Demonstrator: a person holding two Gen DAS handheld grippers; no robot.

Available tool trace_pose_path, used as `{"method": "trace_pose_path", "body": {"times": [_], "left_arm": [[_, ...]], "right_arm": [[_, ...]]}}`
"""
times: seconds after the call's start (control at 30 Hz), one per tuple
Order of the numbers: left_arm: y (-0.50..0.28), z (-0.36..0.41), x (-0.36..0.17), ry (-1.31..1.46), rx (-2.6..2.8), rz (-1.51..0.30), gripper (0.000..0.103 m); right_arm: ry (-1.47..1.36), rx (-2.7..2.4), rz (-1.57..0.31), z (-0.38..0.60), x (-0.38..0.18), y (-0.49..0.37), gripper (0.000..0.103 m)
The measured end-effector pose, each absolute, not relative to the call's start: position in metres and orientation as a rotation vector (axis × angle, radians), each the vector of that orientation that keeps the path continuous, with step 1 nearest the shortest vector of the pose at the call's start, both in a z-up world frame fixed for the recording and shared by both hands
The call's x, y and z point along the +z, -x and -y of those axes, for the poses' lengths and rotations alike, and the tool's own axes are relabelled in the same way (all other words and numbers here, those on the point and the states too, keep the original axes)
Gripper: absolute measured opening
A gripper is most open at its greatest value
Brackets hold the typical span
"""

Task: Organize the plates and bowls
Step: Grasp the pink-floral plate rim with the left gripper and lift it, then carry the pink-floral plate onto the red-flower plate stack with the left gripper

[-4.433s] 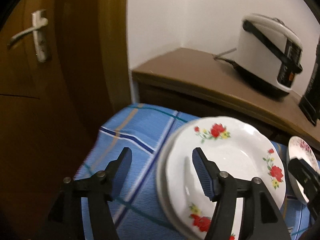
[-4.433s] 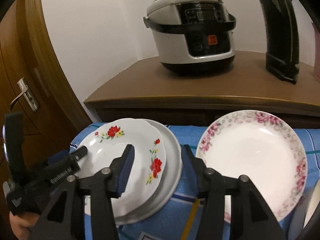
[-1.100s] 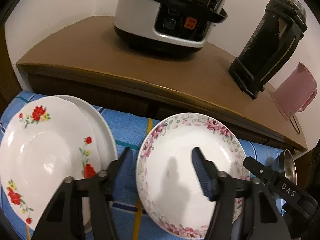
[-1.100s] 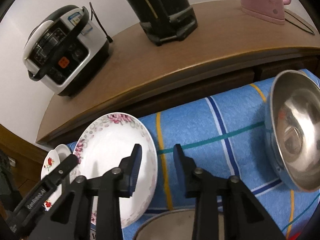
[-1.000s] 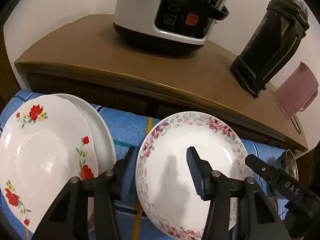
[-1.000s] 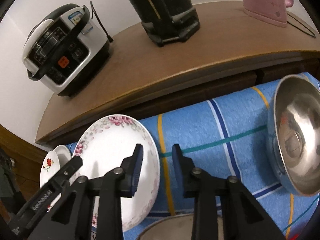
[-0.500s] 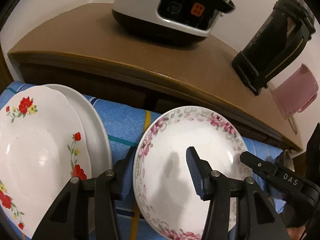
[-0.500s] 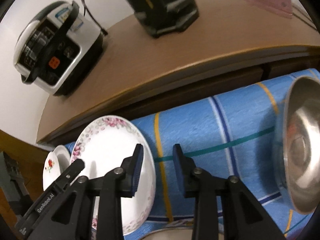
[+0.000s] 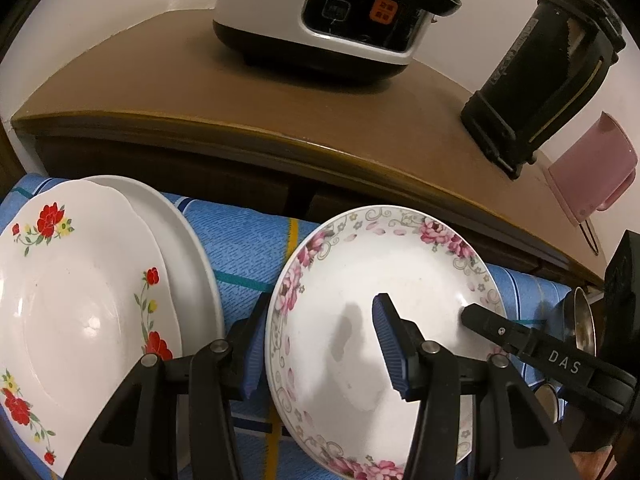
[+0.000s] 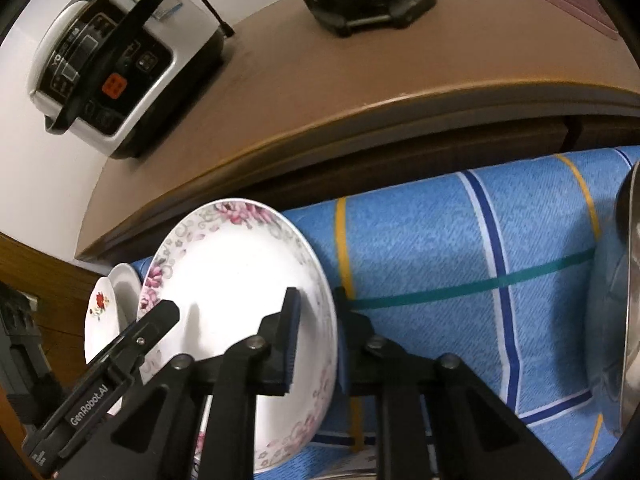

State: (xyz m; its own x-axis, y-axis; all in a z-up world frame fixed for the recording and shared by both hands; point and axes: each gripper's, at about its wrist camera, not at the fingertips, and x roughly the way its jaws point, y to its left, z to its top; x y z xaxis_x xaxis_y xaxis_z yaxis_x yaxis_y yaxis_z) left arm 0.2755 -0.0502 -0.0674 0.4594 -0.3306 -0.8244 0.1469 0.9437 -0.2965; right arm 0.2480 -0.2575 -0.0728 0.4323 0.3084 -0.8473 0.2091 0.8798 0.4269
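The white round plate with a pink floral rim (image 9: 384, 280) sits between both grippers on the blue striped cloth (image 10: 440, 256) covering the tabletop. The right gripper (image 10: 316, 340) has just been closing and now pinches the plate's right rim, one finger inside the dish and one outside. The left gripper (image 9: 320, 344) straddles the plate's left rim with its jaws partly apart, one finger over the white centre, the other outside on the cloth; neither pad visibly presses it. Just left of that gripper lies a white scalloped plate with red flowers (image 9: 72, 300) stacked on a plain white plate (image 9: 188, 248). To the right gripper's far right is a shiny steel bowl (image 10: 628, 320).

"DAS" reads on the right gripper's arm, "GenRobot.AI" on the left's. Beyond the grippers a brown wooden cabinet top (image 9: 200, 92) carries a white-and-black rice cooker with an orange button (image 9: 340, 12), a black thermos jug (image 9: 540, 64) and a pink plastic jug (image 9: 592, 168), against a white wall.
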Motion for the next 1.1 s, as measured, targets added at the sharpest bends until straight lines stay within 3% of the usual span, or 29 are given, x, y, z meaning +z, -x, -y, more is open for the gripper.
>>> {"method": "trace_pose_path", "body": {"times": [0.63,1.1], "left_arm": [[-0.246,0.045,-0.028,0.143,-0.301,-0.942,0.053],[-0.217,-0.017,0.001,0.182,-0.229,-0.871,0.053]], "right_arm": [[-0.493,0.062,-1.038,0.257,-0.038,-0.221,0.016],[-0.469,0.140,-0.999,0.206,-0.011,-0.205,0.016]]}}
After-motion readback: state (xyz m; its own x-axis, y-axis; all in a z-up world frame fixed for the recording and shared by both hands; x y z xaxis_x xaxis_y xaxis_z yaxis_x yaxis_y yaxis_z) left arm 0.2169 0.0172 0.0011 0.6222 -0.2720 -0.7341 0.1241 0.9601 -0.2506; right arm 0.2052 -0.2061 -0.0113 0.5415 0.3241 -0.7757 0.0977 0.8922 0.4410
